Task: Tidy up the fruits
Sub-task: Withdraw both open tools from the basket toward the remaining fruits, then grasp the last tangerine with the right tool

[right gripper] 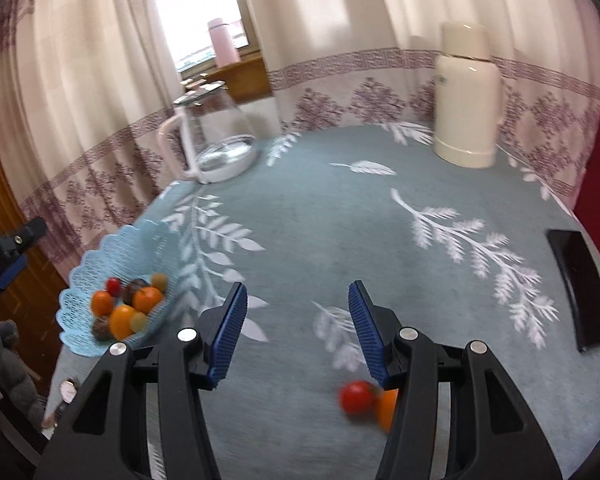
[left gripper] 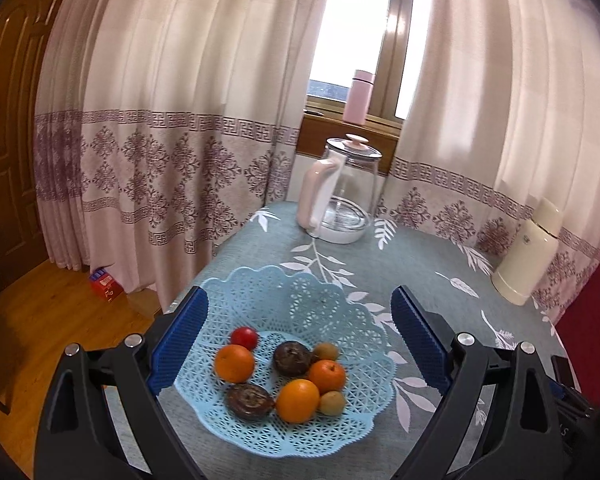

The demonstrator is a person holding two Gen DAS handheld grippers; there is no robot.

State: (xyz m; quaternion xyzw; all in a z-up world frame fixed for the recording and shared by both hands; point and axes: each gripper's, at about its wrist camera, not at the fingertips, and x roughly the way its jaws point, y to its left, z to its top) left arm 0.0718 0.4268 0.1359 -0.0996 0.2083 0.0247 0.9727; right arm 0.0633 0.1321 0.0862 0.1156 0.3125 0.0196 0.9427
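- Both my tongs hung released: left gripper over the blue basket, lower centre.
- Right gripper spread above a red tomato, lower right.

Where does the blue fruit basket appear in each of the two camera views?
Left wrist view: the blue fruit basket sits low at centre, between the open jaws.
Right wrist view: the blue fruit basket sits at lower left, near the table edge.
Shared landmark: the glass kettle.
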